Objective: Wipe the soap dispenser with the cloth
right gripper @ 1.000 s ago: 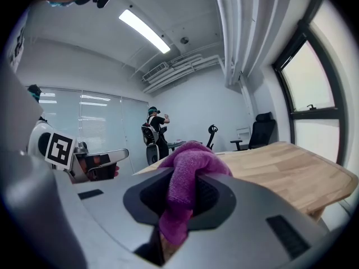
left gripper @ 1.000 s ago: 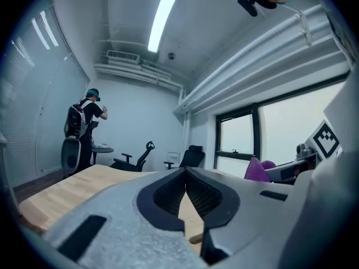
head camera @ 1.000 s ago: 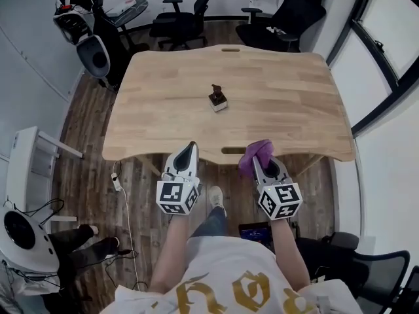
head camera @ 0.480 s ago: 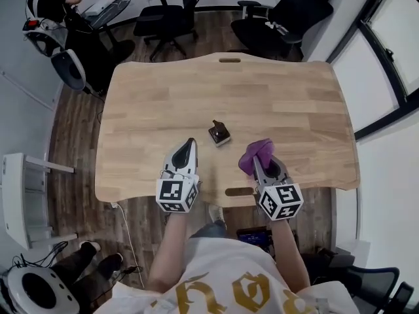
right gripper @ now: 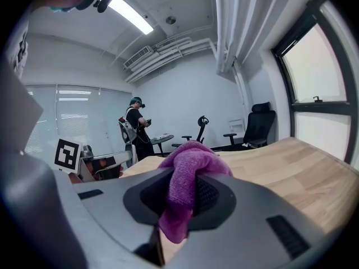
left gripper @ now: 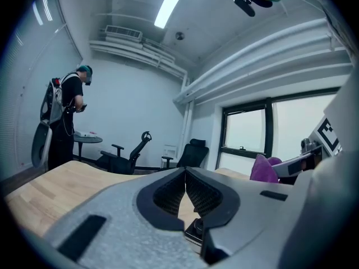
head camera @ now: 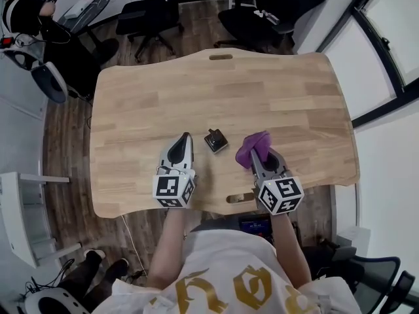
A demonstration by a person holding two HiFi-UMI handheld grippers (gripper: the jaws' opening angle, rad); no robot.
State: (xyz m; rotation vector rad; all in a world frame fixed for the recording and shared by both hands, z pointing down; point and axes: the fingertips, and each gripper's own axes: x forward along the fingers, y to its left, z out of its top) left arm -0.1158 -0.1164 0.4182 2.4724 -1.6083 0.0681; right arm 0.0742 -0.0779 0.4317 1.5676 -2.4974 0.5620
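Leftmost: left hand-held gripper (head camera: 185, 138) over the wooden counter (head camera: 294, 90), jaws pressed together with nothing between them. Just right of its tip, the small dark soap dispenser (head camera: 216, 140) stands on the counter between the two grippers, touched by neither. Right hand-held gripper (head camera: 257, 156) clamped on the purple cloth (head camera: 251, 146), which is bunched and bulges past the jaw tips. Cloth near the dispenser, apart from it. Office chairs (head camera: 154, 15) beyond the far edge.
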